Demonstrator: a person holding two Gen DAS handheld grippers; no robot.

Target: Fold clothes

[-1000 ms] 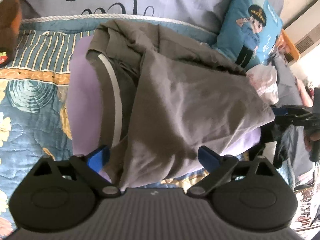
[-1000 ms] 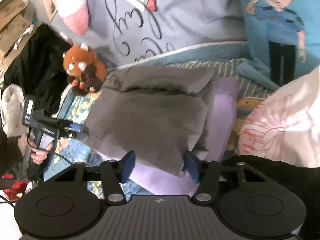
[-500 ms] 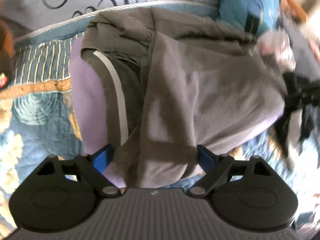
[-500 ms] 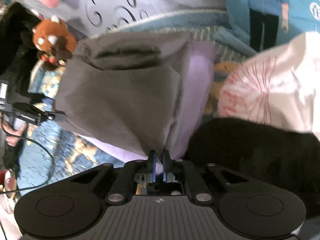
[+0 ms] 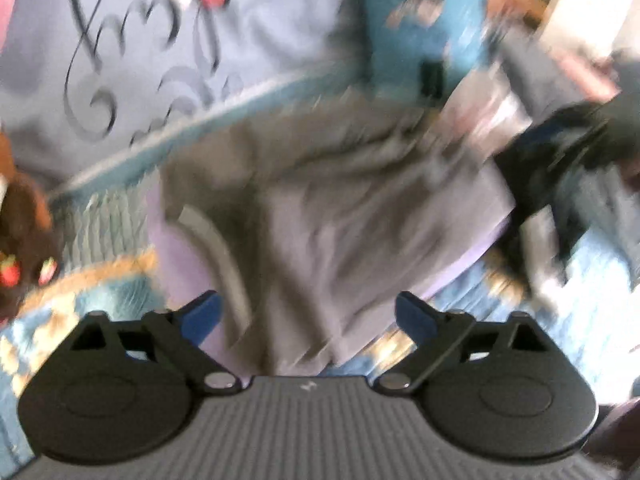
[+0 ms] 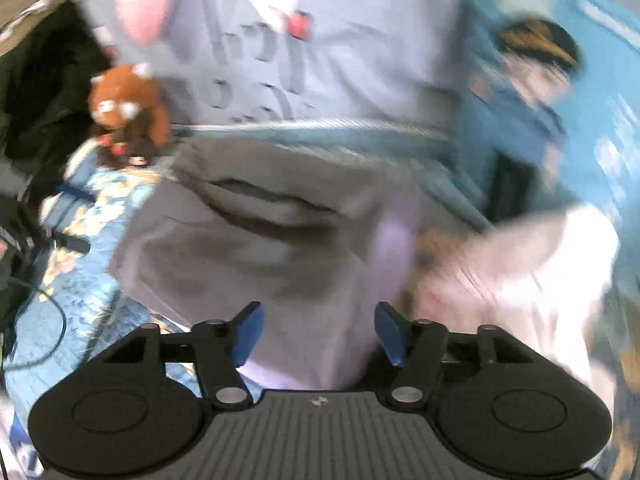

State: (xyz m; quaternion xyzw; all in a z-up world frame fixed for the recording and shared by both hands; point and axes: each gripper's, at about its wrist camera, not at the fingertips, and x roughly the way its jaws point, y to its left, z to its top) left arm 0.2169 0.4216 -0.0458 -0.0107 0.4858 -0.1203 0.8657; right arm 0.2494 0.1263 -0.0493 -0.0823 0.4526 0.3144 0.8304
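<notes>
Left tool (image 5: 308, 314): jaws spread wide and opening, blue pads clear of the cloth; nothing gripped.
Right tool (image 6: 316, 330): jaws partway apart and opening; cloth lies in the gap, but the pads do not press it.
Grey garment (image 5: 360, 216): folded, lying on the bed ahead of and below both tools; its near edge runs between the fingers of each. A pale stripe shows on its left part in the left view.
Lilac cloth (image 6: 396, 240): under the grey garment, showing along its edges.
Bed quilt (image 6: 80, 248): blue with flowers, beneath everything.
Lavender pillow (image 5: 168, 40): beyond the garment, with dark script.
Blue cushion (image 6: 568, 120): ahead and right of the right tool, with a cartoon figure.
Plush toy (image 6: 128, 112): brown, ahead and left of the right tool.
Sharpness: both views are motion-blurred.
</notes>
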